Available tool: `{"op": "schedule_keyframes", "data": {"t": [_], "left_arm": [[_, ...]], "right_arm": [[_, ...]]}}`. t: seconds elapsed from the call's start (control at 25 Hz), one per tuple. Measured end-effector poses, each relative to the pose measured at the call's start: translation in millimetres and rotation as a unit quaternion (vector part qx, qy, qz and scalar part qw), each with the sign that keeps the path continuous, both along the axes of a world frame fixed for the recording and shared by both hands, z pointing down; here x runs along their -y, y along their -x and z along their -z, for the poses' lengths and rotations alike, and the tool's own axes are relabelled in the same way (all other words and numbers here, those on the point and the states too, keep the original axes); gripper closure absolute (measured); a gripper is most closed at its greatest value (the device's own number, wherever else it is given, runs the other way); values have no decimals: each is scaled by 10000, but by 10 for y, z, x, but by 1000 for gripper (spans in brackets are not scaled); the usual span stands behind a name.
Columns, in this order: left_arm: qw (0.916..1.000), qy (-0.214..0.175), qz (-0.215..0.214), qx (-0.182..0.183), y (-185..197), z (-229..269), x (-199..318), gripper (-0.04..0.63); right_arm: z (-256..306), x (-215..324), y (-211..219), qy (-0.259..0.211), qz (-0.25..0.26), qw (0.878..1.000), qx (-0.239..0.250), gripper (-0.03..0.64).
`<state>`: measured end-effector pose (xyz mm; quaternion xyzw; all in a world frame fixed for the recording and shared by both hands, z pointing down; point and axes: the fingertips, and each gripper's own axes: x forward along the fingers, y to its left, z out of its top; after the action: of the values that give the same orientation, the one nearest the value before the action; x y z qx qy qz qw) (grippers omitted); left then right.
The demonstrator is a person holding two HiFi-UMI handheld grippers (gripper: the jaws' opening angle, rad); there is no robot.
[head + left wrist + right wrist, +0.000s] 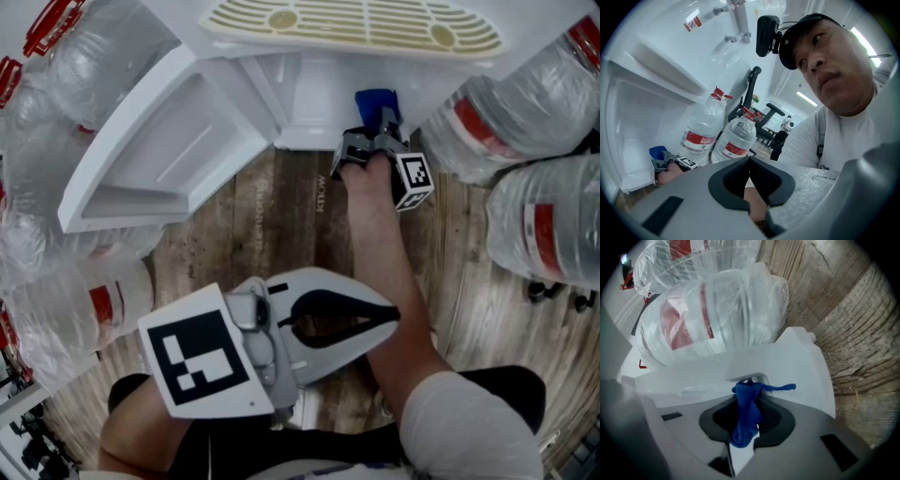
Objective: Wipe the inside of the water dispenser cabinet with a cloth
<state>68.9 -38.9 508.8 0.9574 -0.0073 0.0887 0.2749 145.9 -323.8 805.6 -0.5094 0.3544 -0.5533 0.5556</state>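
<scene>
Right gripper view: your right gripper [749, 383] has its jaws clamped on the blue cloth [746, 414], held at the white cabinet [309, 98] opening beside its open door [169, 150]. Your left gripper [395, 313] is low, jaws together, empty.

Place: office | signs: swivel chairs [774, 111], water jugs [735, 140], ceiling strip lights [806, 98]
</scene>
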Motion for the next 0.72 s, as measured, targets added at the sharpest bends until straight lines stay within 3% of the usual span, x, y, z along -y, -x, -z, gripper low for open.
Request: {"op": "schedule_keyframes", "data": {"t": [0.72], "left_arm": [[10000,79,42,6,29,1,36,592]], "right_arm": [[-138,-511,-111,290,473,9954,-783,545]]}}
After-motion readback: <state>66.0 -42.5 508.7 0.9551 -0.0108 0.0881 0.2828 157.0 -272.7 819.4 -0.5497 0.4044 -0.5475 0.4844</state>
